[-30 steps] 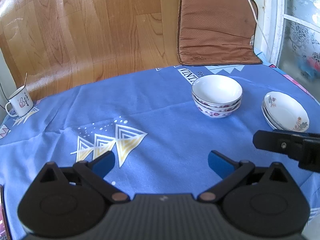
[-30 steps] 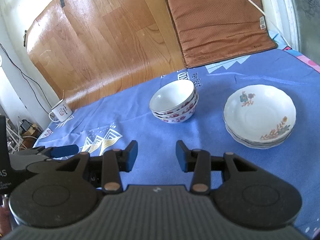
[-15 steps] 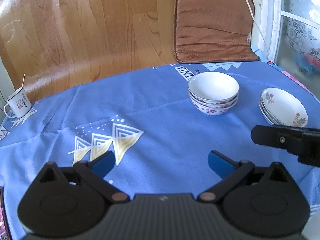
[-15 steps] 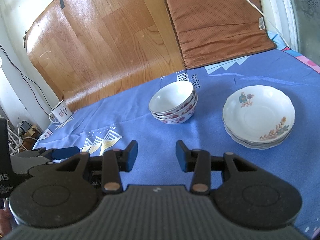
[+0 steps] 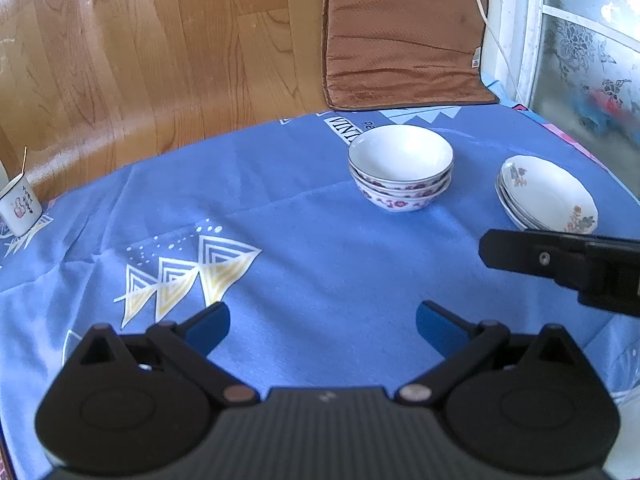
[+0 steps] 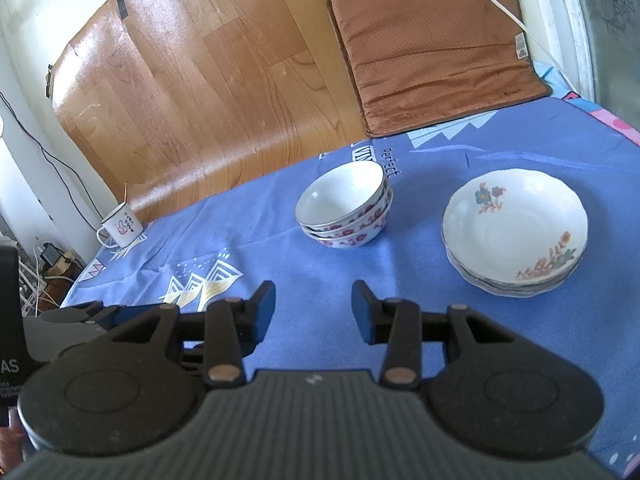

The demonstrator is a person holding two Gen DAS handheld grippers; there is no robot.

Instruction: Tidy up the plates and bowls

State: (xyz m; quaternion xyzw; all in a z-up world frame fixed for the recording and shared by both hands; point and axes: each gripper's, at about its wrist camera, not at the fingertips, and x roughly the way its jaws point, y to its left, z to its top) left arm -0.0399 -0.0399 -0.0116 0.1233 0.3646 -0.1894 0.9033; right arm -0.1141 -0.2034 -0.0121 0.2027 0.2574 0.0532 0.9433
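Observation:
A stack of white bowls with purple flower bands sits on the blue tablecloth toward the back. To its right lies a stack of white plates with flower prints. My left gripper hovers over the cloth in front of the bowls, its blue pads wide apart and nothing between them. My right gripper stands open too, pads a smaller way apart, short of both stacks and holding nothing. Its black finger shows at the right of the left wrist view, just in front of the plates.
A white enamel mug stands at the table's far left edge. A brown cushion leans on the wood-look sheet behind the table. The blue tablecloth has a yellow triangle print at front left. A window frame stands right.
The left wrist view has tilted slightly, so the bowls and plates sit a little higher and further left in it. Both grippers' jaws stand as before.

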